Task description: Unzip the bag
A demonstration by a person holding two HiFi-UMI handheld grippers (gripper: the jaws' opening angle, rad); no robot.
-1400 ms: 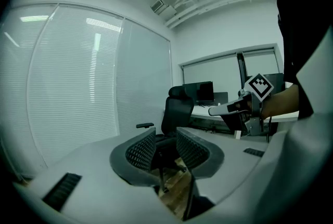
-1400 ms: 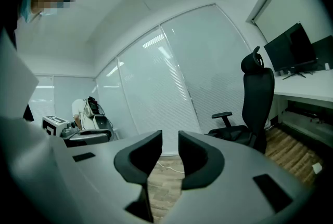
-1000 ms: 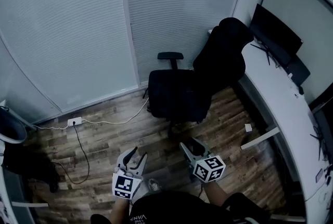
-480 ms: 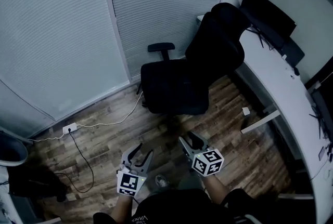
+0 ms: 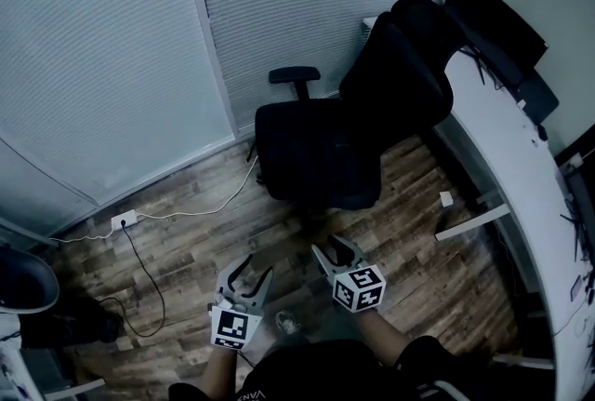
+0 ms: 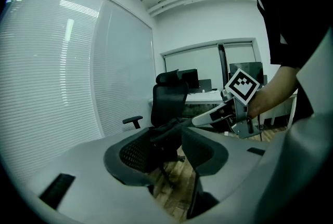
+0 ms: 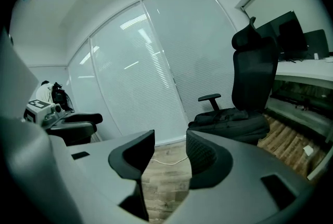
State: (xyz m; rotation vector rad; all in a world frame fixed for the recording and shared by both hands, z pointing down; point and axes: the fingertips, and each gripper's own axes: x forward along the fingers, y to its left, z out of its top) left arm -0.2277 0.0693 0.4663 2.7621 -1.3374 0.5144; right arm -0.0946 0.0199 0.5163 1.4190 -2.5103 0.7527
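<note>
Bag (image 7: 231,123) well beyond right hand-held gripper (image 7: 170,141)

The floor (image 5: 186,236) is wood plank, worn and matt, with a streaky, uneven grain. The bag (image 7: 229,123) looks like soft black cloth, creased and dull. The office chair (image 5: 400,73) under it is matt black as well. The blinds (image 5: 102,64) are fine ribbed slats with a faint sheen. The worktop (image 5: 502,157) is smooth and white. The right gripper (image 7: 171,158) has a smooth, matt grey plastic shell. Its fingers (image 7: 208,158) carry darker pads, and one shows a fine dimpled texture.
</note>
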